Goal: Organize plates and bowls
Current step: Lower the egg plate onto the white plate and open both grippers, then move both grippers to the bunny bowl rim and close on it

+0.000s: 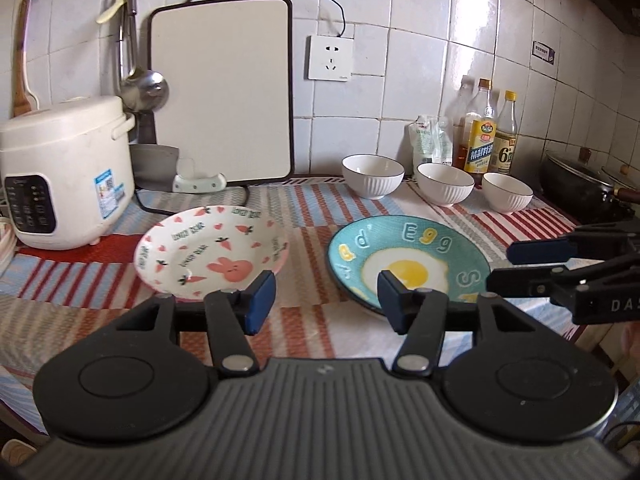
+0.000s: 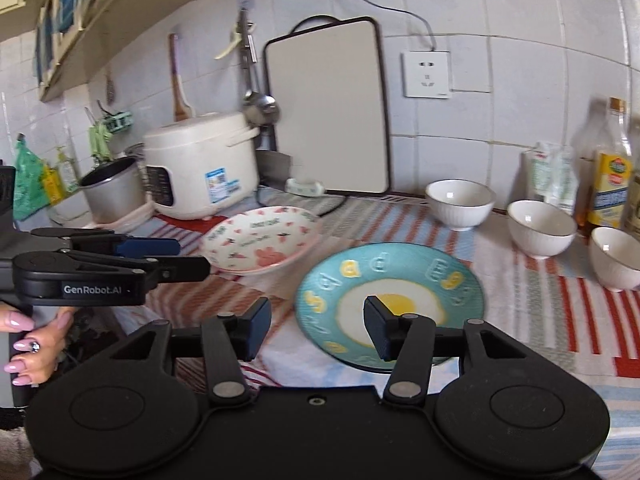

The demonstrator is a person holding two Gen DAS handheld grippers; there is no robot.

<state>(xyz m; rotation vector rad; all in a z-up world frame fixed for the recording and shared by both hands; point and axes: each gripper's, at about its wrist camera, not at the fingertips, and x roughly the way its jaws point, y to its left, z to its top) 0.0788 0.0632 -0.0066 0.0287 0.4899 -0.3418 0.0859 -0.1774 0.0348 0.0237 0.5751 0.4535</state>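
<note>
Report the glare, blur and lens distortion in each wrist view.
Left wrist view: sharp overall; daylight glare on the wall tiles at upper right; fisheye bends the tile lines and the counter's edges. Right wrist view: softer, with smeared edges on the teal egg plate and the bottles; fisheye curves the shelf at upper left.

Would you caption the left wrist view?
Open left gripper above pink rabbit plate and teal egg plate; three white bowls behind.

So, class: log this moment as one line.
left gripper: open, empty | right gripper: open, empty | pink plate, teal plate: apart | white bowls: unstacked
</note>
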